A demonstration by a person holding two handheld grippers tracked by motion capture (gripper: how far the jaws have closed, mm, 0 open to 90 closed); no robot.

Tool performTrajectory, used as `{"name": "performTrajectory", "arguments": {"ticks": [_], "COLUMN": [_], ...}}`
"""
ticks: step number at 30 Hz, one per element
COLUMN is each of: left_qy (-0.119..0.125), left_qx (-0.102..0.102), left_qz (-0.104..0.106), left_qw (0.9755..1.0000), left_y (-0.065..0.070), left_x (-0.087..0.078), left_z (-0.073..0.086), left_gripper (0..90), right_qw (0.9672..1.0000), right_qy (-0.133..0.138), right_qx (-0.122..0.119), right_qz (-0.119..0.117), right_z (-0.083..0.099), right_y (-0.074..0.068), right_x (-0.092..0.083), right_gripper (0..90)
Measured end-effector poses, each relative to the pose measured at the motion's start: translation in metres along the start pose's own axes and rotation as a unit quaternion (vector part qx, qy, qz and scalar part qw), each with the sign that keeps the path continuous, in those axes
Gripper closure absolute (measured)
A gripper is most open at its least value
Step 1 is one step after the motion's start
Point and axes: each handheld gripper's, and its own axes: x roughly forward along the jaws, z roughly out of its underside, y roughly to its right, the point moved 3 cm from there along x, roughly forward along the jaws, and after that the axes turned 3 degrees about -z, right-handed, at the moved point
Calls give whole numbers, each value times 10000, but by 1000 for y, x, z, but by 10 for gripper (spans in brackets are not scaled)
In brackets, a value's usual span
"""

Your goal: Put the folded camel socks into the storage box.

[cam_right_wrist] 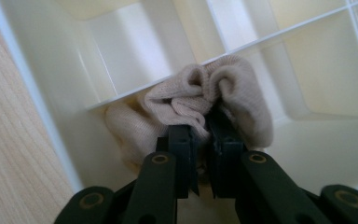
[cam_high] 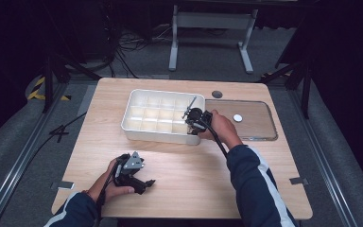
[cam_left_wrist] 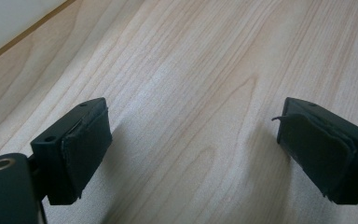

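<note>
While parked low on the bare wooden table (cam_high: pixel 184 165) at the near left, left gripper (cam_high: pixel 144 183) seen resting in the person's left hand (cam_high: pixel 105 187), jaws spread wide over plain wood grain with nothing between the pads (cam_left_wrist: pixel 86 140). Farther right, white compartment tray (cam_high: pixel 137 126) set at the table's middle, its cells looking vacant from above. At the tray's near right corner, right gripper (cam_right_wrist: pixel 204 140) tipped down into a corner cell, jaws pinched nearly together on a bunched beige knit cloth (cam_right_wrist: pixel 200 100), most likely a sock, its folds swelling above the tips and pressed against a thin divider. Beyond, to the right, clear lid (cam_high: pixel 260 125) lying flat on the table with a small white disc (cam_high: pixel 237 117) on it. Judged as the placing step, with the cloth part-way into its cell. Risks from here: fabric draped over the divider and spilling into the neighbouring cell if let go too high; knit snagging on the pads and lifting back out on withdrawal; light tray sliding or tipping under a downward push at its corner, with no steadying from the idle left gripper.
</note>
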Motion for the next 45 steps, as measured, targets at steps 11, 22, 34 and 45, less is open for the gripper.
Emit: {"name": "performTrajectory", "arguments": {"ticks": [11,22,34,45], "left_qy": [0,2,-1,-27], "left_qx": [-1,-4,1,9], "left_qz": [-1,0,-10,-2], "left_qw": [10000,10000,10000,10000], "left_y": [0,0,0,0], "left_x": [0,0,0,0], "left_z": [0,0,0,0], "left_gripper": [99,99,99,99], "right_qw": [9997,9991,9980,9956], "right_qy": [85,352,580,873], "right_qx": [140,135,212,292], "right_qz": [-181,-202,-115,-147], "right_z": [3,7,10,14], "right_y": [4,3,-1,-1], "right_x": [1,-3,-12,-25], "right_gripper": [810,784,687,660]}}
